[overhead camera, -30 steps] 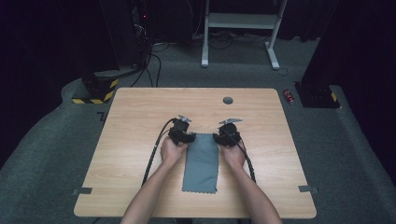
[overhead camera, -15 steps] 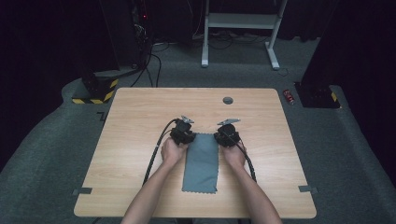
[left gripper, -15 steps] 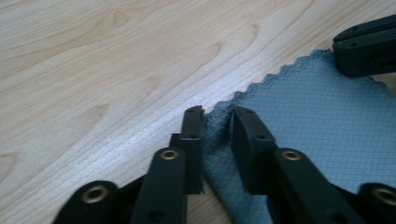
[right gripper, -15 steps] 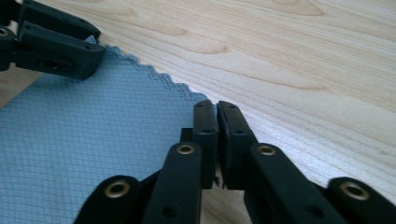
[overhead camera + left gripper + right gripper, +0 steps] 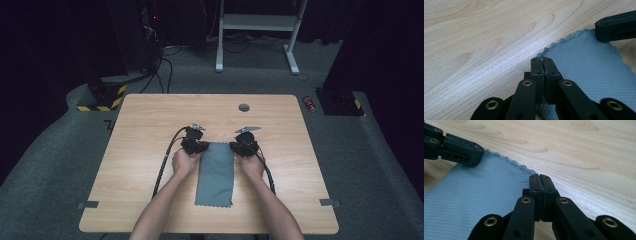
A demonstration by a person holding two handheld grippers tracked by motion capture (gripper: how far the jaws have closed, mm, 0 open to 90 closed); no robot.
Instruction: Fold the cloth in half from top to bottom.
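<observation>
Two far corners of the grey-blue rectangular microfibre cloth (image 5: 216,172) are pinched, one by the left gripper (image 5: 541,61), one by the right gripper (image 5: 540,178) (jaws clamped together on fabric). Cloth lies flat on the pale wooden table (image 5: 150,130), long axis running back toward the person.

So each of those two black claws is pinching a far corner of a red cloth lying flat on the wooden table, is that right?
Nearly. The cloth is grey-blue, not red, as the high view shows. The rest holds: the left gripper and the right gripper each have their fingers shut on a far corner of it, and it lies flat on the wooden table.
</observation>
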